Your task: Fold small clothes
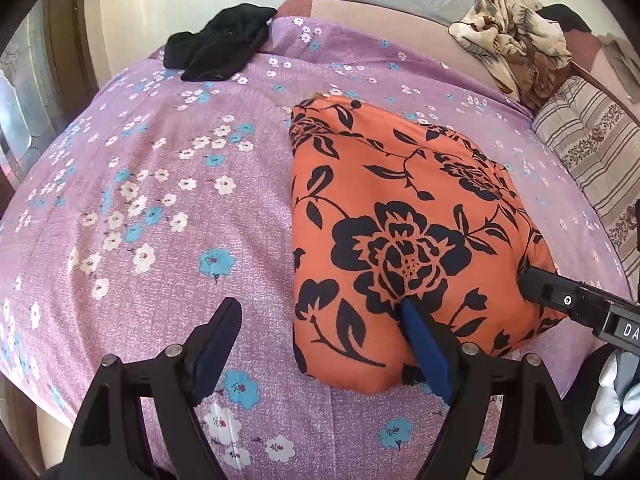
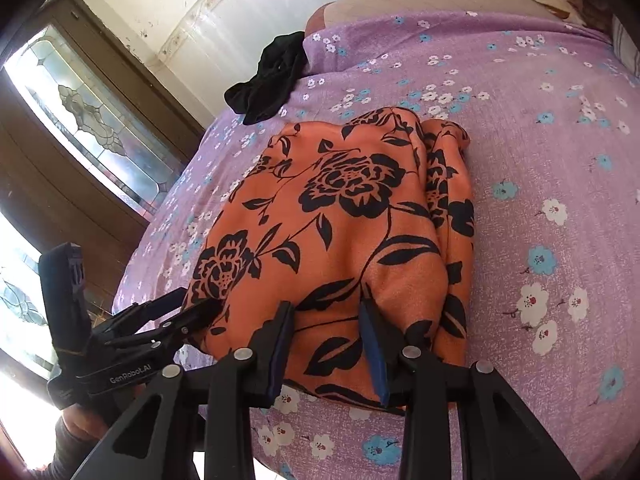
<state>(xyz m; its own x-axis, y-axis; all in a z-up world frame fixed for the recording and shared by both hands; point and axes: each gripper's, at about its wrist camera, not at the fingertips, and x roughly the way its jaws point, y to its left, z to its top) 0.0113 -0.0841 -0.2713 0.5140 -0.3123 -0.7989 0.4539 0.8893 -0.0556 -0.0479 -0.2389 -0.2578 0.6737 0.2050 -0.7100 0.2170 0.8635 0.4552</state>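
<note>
Two tools: both low in their frames, over the near edge of the orange cloth
Left tool: jaws spread wide, nothing pinched; one finger on the cloth, the other over bare bedsheet
Right tool: jaws partly apart over the cloth's near hem, can't tell if the pads actually bite the fabric
Orange floral cloth: folded bundle, centre of the right wrist frame, lying flat on the bed
Bedsheet: purple with little flowers
Black garment: crumpled, upper left, well apart from the cloth
Patterned clothes pile: upper right, far edge of the bed
</note>
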